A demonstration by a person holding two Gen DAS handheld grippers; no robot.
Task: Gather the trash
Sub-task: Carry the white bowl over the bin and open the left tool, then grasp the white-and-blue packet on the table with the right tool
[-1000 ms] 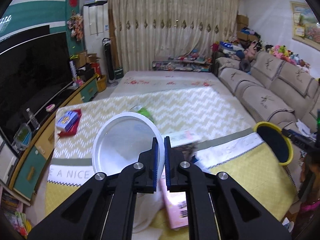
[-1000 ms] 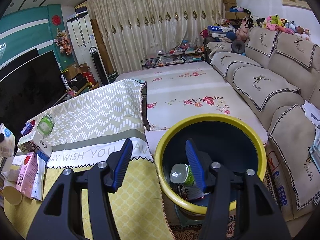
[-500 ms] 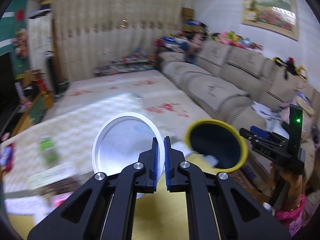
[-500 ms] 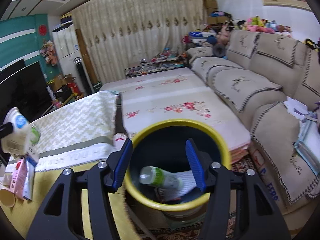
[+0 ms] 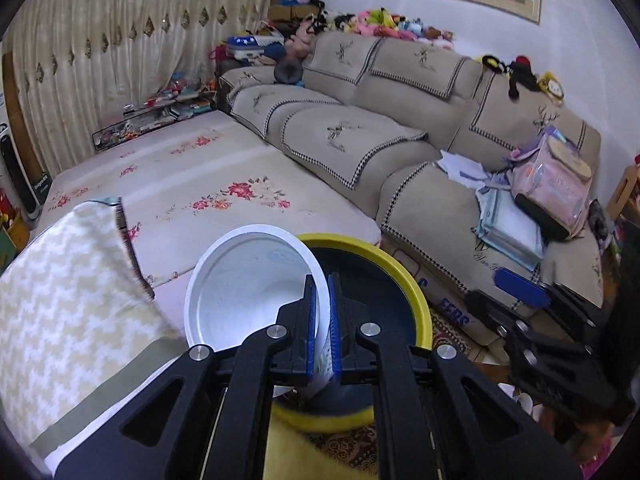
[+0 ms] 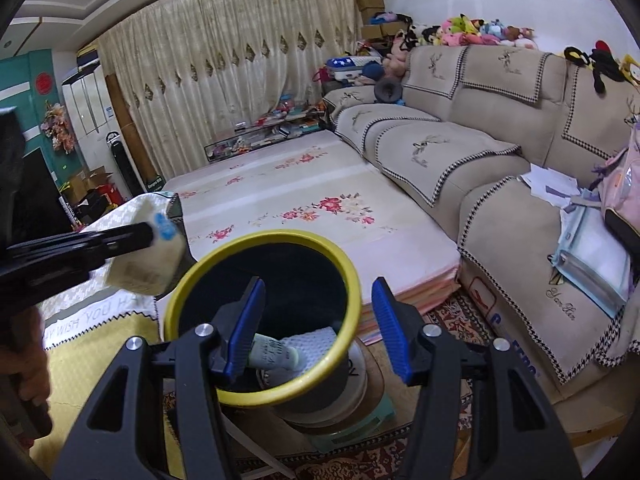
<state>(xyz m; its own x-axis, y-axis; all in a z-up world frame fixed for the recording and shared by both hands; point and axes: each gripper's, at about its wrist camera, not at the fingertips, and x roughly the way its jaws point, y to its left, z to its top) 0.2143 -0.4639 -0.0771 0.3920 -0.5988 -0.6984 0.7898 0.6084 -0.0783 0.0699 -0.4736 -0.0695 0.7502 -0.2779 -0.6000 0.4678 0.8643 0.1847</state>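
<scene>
My left gripper is shut on the rim of a white paper cup and holds it just left of and above the yellow-rimmed black trash bin. In the right wrist view the same cup hangs in the left gripper at the bin's left edge. My right gripper is open and empty above the bin. A plastic bottle and a white wrapper lie inside the bin.
A table with a zigzag and yellow cloth stands left of the bin. A floral mat lies beyond it. A beige sofa with papers and a pink bag runs along the right. A patterned rug lies under the bin.
My left gripper has swung right from over the table with the cup, bringing it to the bin's left rim. My right gripper stays open over the bin, shifted slightly.
</scene>
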